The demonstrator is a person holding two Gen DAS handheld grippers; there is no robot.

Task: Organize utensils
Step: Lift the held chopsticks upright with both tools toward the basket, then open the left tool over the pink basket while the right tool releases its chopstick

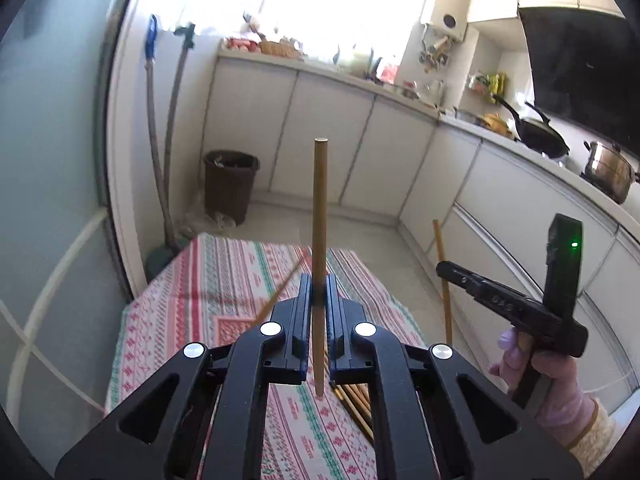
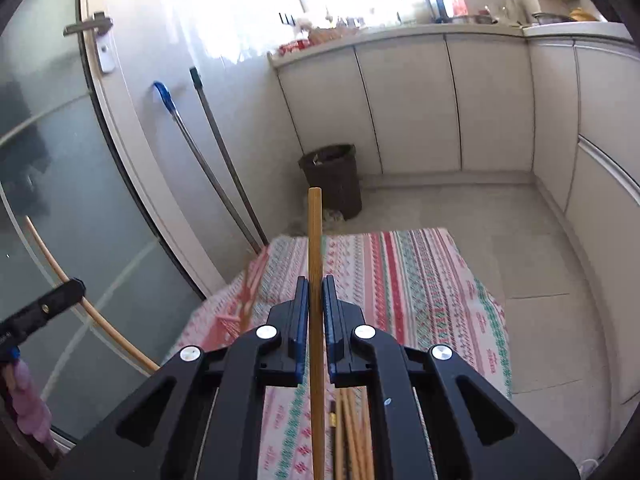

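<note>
Wooden chopsticks (image 1: 320, 240) (image 2: 315, 280) stand clamped in both claws (image 1: 319, 280) (image 2: 316, 284) above more chopsticks (image 2: 352, 432) on the patterned tablecloth (image 2: 420, 280).

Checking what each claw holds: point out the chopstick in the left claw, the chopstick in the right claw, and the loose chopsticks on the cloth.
left chopstick (image 1: 320, 208), left wrist view, mid shaft above claw.
right chopstick (image 2: 315, 236), right wrist view, upper shaft.
loose chopsticks (image 2: 354, 432), right wrist view, bundle's middle.

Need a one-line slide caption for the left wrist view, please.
Left gripper shut on an upright chopstick above the patterned tablecloth, right gripper alongside.
</note>
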